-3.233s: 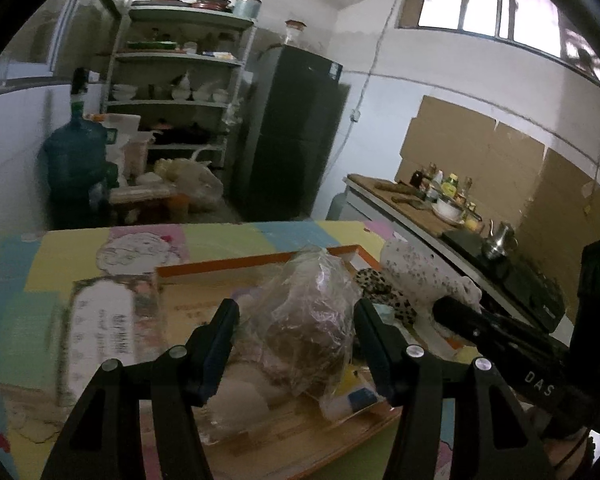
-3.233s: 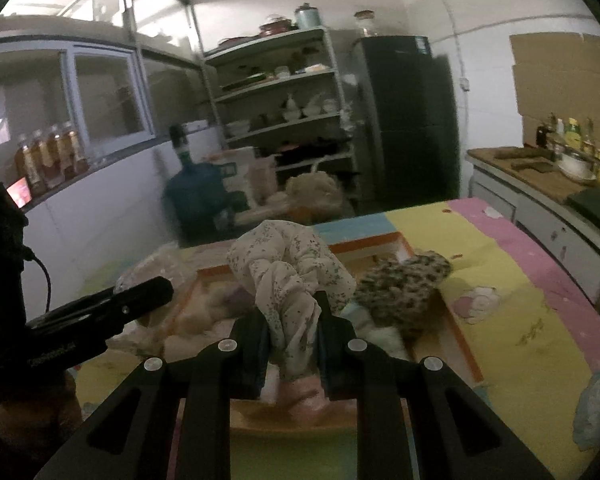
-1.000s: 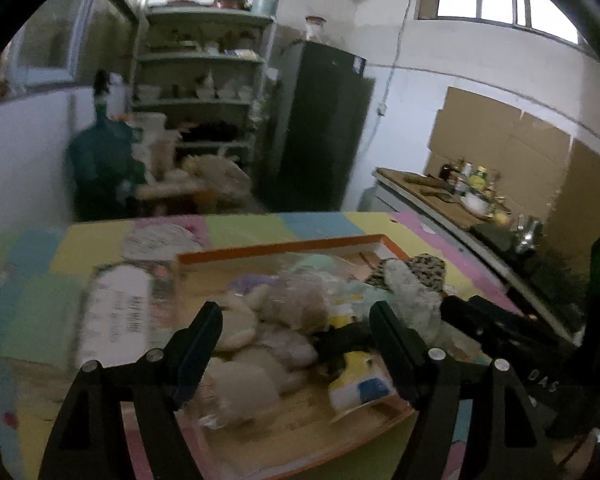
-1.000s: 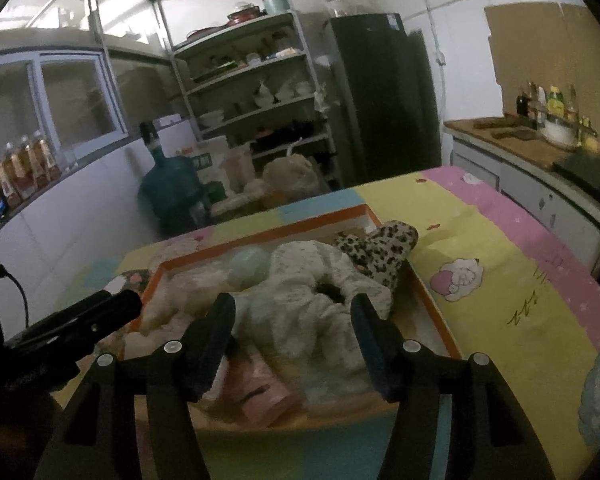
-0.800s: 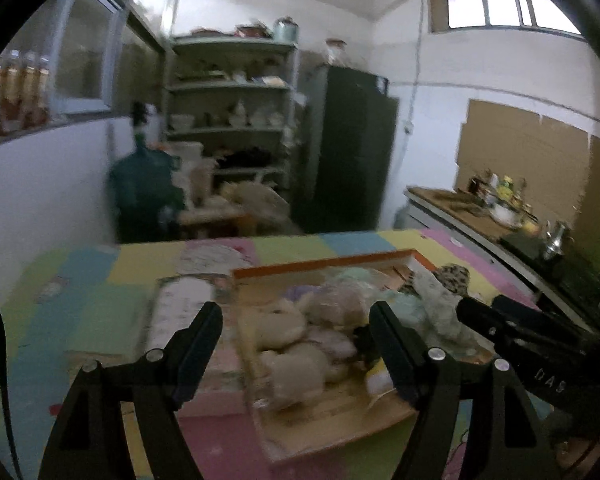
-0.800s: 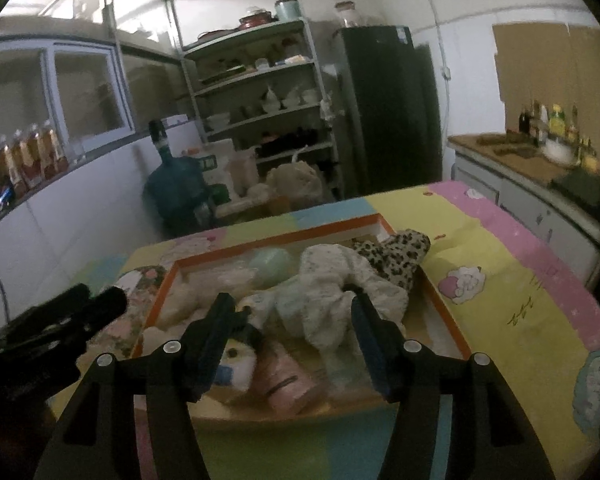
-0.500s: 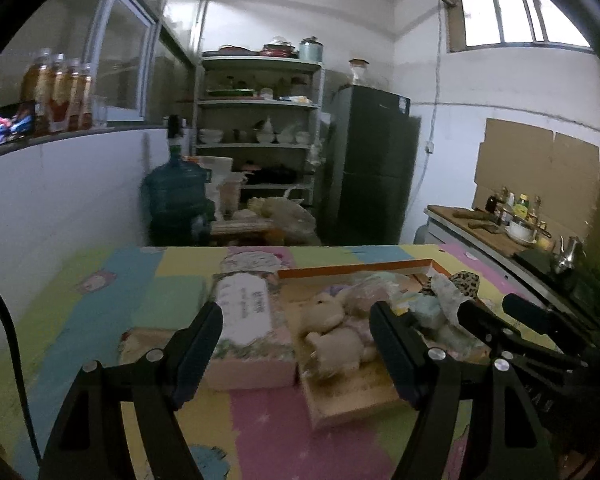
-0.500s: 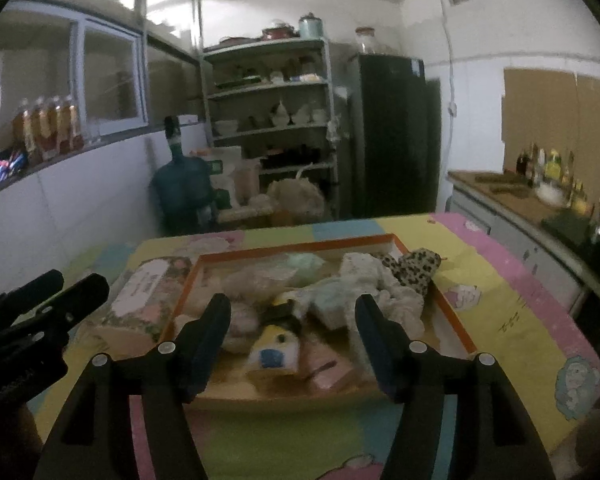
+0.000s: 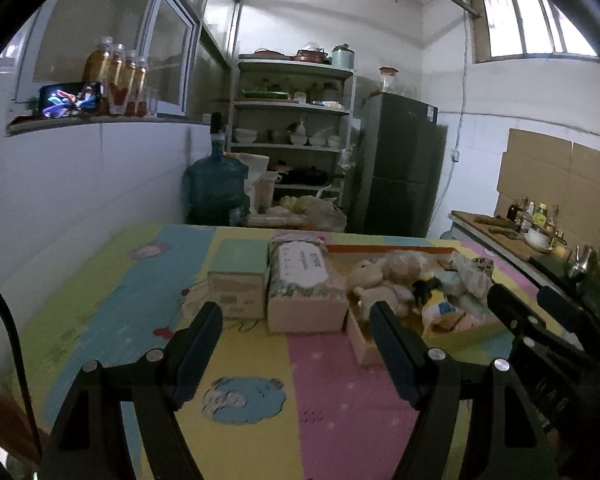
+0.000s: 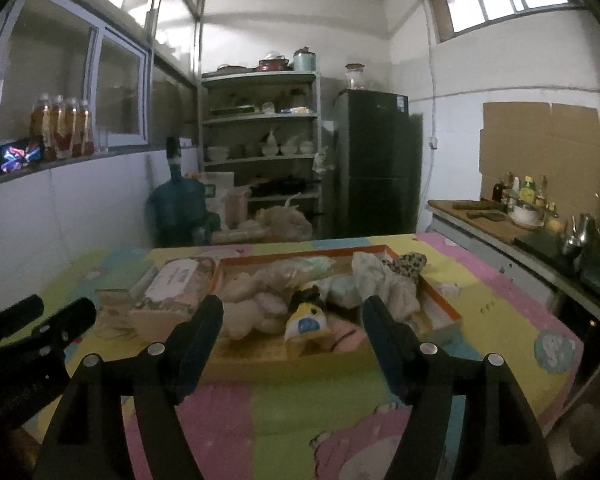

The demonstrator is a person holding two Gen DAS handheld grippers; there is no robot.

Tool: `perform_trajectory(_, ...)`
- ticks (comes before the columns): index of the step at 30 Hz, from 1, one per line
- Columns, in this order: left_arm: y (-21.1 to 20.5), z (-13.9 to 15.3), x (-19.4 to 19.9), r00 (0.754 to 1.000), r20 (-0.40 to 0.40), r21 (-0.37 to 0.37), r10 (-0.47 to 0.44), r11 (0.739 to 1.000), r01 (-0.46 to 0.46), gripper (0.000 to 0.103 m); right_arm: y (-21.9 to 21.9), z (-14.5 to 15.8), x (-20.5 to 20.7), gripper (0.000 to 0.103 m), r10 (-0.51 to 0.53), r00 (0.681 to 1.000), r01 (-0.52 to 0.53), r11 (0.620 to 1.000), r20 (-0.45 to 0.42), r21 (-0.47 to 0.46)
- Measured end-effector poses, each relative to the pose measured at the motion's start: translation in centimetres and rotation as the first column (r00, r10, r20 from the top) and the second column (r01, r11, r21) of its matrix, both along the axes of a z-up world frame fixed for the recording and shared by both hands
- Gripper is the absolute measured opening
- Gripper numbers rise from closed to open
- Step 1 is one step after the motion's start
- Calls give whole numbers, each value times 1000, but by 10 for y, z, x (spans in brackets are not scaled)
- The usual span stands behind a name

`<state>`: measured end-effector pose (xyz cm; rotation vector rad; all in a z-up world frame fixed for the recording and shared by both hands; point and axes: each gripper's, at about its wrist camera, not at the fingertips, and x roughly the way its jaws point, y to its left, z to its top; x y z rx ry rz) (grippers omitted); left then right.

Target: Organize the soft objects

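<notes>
An orange-rimmed cardboard tray (image 10: pixel 440 300) on the table holds several soft things: pale plush toys (image 10: pixel 256 312), a floral scrunchie (image 10: pixel 374 276), a leopard-print scrunchie (image 10: pixel 410 260) and a yellow-and-blue plush (image 10: pixel 306 322). The tray also shows in the left wrist view (image 9: pixel 460 330). My right gripper (image 10: pixel 292 332) is open and empty, held back from the tray's near edge. My left gripper (image 9: pixel 296 340) is open and empty, to the left of the tray, in front of the boxes.
A floral tissue box (image 9: pixel 304 284) and a small teal-topped box (image 9: pixel 240 280) stand left of the tray. The table has a colourful foam mat (image 9: pixel 140 288). Behind are a water jug (image 9: pixel 216 192), shelves (image 9: pixel 292 128), a dark fridge (image 9: pixel 400 168) and a counter (image 10: pixel 500 224) at right.
Both grippers let go of their soft items into the tray, opened, and pulled back and away from it. The tray now looks smaller and farther off.
</notes>
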<state>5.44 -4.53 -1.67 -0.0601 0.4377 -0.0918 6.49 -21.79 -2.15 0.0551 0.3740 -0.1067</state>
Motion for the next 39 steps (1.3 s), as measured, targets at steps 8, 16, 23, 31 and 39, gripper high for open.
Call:
perform_trajectory(8, 6, -5, -28, 1000, 6, 11, 0, 1000, 0, 75, 13, -5, -33, 74, 21, 1000, -21, 1000, 5, -7)
perform_trajectory(16, 6, 1, -38, 1000, 28, 24, 11, 1000, -12, 75, 15, 1, -48, 74, 30, 999, -30, 1000, 31, -2)
perform_trajectory(23, 9, 3, -42, 999, 36, 27, 20, 999, -21, 75, 21, 3, -53, 74, 50, 998, -50, 999, 37, -9)
perform_trajectory(31, 14, 4, -44, 999, 45, 22, 22, 999, -23, 75, 26, 5, -54, 74, 61, 997, -60, 998, 40, -18)
perform_trajectory(39, 14, 4, -45, 999, 45, 21, 23, 999, -24, 75, 31, 6, -54, 74, 67, 997, -65, 998, 41, -26)
